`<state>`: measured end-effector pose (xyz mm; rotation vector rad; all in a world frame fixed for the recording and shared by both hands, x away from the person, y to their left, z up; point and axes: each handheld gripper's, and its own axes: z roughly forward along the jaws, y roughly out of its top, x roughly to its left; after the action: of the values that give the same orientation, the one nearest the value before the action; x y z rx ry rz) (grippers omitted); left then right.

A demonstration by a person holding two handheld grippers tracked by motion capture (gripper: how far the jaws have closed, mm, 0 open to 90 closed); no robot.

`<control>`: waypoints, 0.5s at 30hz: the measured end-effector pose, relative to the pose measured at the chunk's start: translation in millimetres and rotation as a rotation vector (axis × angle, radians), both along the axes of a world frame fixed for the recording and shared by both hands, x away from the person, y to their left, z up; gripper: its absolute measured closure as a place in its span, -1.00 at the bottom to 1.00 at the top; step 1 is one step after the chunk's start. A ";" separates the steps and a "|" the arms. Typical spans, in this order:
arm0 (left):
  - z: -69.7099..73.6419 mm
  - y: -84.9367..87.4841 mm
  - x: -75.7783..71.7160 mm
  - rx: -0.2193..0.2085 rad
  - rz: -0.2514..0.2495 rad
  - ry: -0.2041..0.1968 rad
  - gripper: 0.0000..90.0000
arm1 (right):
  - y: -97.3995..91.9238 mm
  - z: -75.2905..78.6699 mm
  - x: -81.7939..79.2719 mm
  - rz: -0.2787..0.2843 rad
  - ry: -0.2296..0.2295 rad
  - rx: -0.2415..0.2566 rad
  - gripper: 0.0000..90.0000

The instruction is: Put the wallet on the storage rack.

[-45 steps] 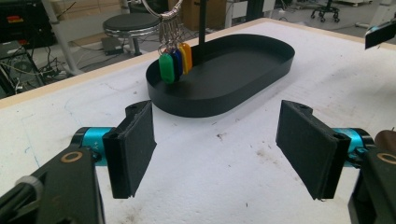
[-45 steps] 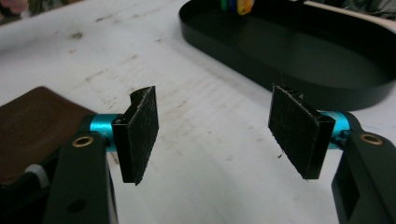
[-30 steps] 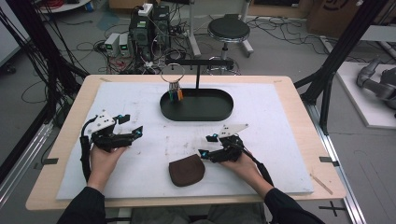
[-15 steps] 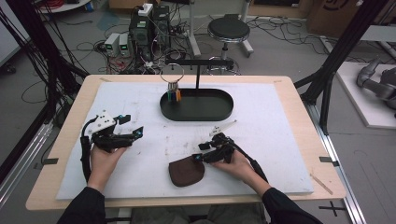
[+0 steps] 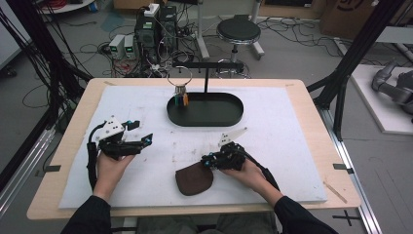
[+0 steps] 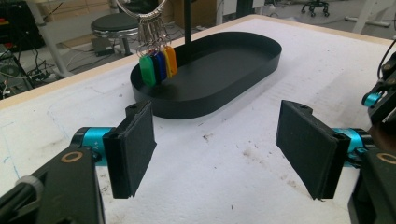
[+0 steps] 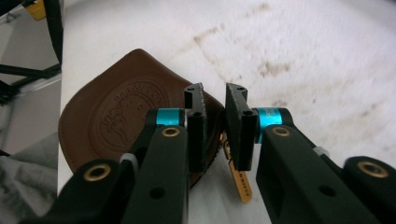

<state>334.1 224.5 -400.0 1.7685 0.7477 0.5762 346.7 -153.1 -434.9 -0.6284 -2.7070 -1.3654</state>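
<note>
The brown leather pouch (image 7: 126,116) lies flat on the white table cover (image 5: 292,122), its edge caught between the pads of the right gripper (image 7: 215,105), whose jaws have just been closing and now stand almost together on that edge, a gold tag (image 7: 238,179) showing just below them. The left gripper (image 6: 217,144) hangs with its jaws wide apart and nothing between them, the black tray (image 6: 243,74) with the hanging key tags (image 6: 159,65) beyond its fingers.

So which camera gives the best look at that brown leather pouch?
The right gripper view: the brown leather pouch lies close up, its embossed round stamp visible, right behind the jaws. The high view shows it small and plain by the right gripper.
</note>
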 end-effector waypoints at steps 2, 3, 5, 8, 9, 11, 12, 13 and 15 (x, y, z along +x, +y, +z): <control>0.0 -0.5 -0.1 -0.001 -0.003 0.000 -0.38 | -1.0 4.4 -3.3 -0.004 -0.041 0.013 0.83; 0.3 -0.9 -0.3 -0.001 -0.007 -0.001 -0.38 | -2.1 6.2 -3.9 -0.007 -0.057 0.018 0.84; 1.0 -1.9 -0.6 -0.011 -0.011 -0.002 -0.38 | -6.7 12.5 -5.5 -0.028 -0.102 0.048 0.84; 2.1 -5.2 -0.6 -0.032 -0.029 -0.003 -0.38 | -13.9 20.1 -5.0 -0.054 -0.169 0.073 0.85; 2.5 -7.1 -0.6 -0.038 -0.036 -0.003 -0.38 | -16.9 23.7 -5.8 -0.058 -0.190 0.082 0.86; 3.2 -12.0 -0.8 -0.041 -0.059 -0.002 -0.38 | -21.1 29.6 -7.6 -0.063 -0.237 0.092 0.86; 3.5 -15.0 -0.9 -0.040 -0.072 0.000 -0.38 | -22.7 32.5 -8.2 -0.067 -0.262 0.092 0.86; 3.4 -18.2 -0.6 -0.047 -0.090 0.005 -0.38 | -24.5 35.2 -9.4 -0.068 -0.279 0.095 0.87; 2.8 -25.3 0.5 -0.079 -0.140 0.031 -0.38 | -27.6 38.4 -10.2 -0.072 -0.301 0.098 0.87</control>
<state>334.7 199.3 -397.2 1.7439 0.6533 0.4207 336.5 -180.8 -396.5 -0.5574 -2.8406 -1.7266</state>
